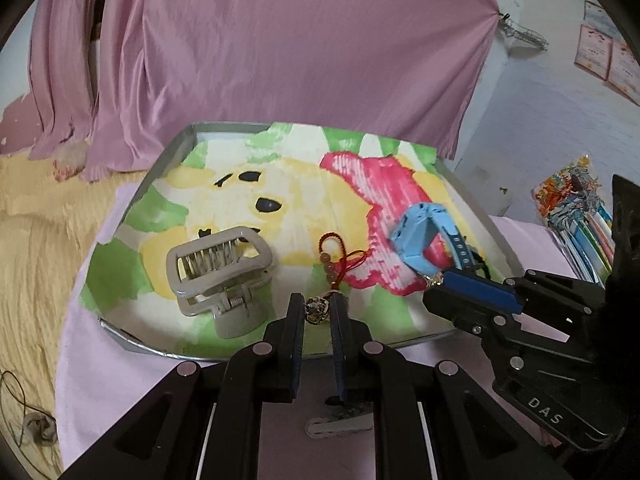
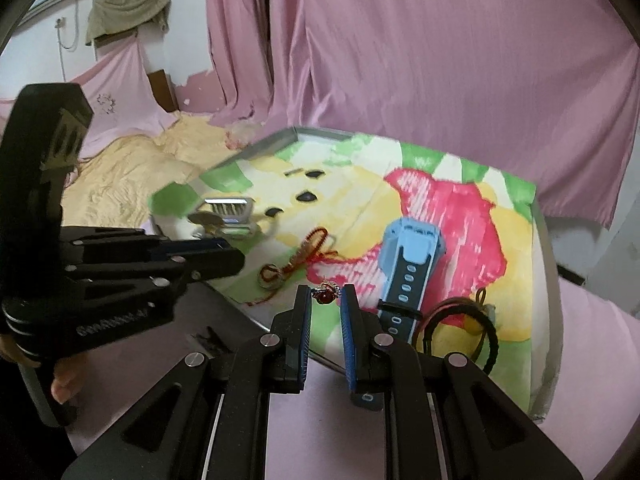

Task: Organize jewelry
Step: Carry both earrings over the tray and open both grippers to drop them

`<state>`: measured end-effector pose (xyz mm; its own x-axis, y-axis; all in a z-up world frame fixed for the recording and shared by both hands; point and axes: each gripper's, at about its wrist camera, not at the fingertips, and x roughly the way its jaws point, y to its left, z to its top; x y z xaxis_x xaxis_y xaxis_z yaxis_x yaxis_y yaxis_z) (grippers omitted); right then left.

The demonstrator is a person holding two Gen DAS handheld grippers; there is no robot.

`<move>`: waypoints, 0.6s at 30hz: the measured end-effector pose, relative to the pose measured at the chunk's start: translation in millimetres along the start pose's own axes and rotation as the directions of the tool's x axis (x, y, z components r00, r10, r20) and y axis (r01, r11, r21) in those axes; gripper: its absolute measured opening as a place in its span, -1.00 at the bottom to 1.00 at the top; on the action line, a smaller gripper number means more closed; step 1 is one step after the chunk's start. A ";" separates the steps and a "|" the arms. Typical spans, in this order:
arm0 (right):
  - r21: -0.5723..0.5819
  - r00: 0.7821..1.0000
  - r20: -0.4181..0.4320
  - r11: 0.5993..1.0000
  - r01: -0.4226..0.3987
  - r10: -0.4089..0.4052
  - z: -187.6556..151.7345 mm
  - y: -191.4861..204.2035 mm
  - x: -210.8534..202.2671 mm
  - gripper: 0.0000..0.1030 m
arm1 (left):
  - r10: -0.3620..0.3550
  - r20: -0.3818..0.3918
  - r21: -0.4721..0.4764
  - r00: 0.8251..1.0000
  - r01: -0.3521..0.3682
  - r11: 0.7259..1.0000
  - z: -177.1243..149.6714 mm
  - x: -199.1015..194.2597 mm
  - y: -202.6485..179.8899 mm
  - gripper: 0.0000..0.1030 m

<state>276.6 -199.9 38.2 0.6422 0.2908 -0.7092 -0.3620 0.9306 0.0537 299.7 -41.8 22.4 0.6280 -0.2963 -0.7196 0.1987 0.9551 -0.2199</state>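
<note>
Left gripper (image 1: 316,312): its black jaws pinch a small round silver-and-gold filigree bell (image 1: 316,311) at the near rim of the tray; in the right wrist view the left gripper (image 2: 224,258) shows side-on, its tips blurred.
Bell charm: the bell hangs on a red knotted cord with three pale beads (image 1: 335,258) — the cord lies on the cloth beyond the jaws.
Right gripper (image 2: 326,296): its jaws, lined with blue pads, pinch a small silver ring with a dark red stone (image 2: 325,295) just above the cloth; from the left wrist view the right gripper (image 1: 438,282) hides most of the ring, only a glint showing.
Tray: a shallow grey metal tray (image 1: 168,160) lined with a cartoon-print cloth in yellow, green and pink (image 1: 288,200); it sits on a pale pink sheet (image 1: 100,360); what lies under the sheet cannot be told.
Hair claw: a large beige plastic hair claw with a metal spring (image 1: 222,276) rests on the cloth's left part, well apart from the watch.
Watch: a light blue square smartwatch with a blue perforated strap (image 2: 412,264) lies on the pink patch; the strap end is partly covered by the right gripper.
Hair ties: dark elastic loops with a small yellowish charm (image 2: 476,320) lie beside the strap — details unclear.
Hand: a fingertip (image 2: 64,384) shows under the left gripper's handle, the rest cut off.
</note>
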 end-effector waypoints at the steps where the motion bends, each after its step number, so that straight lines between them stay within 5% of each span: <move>1: 0.004 1.000 -0.013 1.000 0.001 -0.001 0.1 -1.8 3.4 -0.75 | 0.003 -0.009 -0.001 1.000 -0.003 1.000 0.9 1.6 0.8 -0.76; 18: -0.050 0.975 -0.222 0.999 -0.008 -0.004 13.4 -2.3 27.7 -0.74 | 0.047 -0.123 0.037 0.991 -0.043 0.998 9.6 16.2 0.3 -0.76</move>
<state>304.3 -191.0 27.8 0.4775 0.2308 -0.8478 -0.4006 0.9160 0.0238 317.2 -46.3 17.0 0.5389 -0.2482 -0.8050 0.1997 0.9660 -0.1641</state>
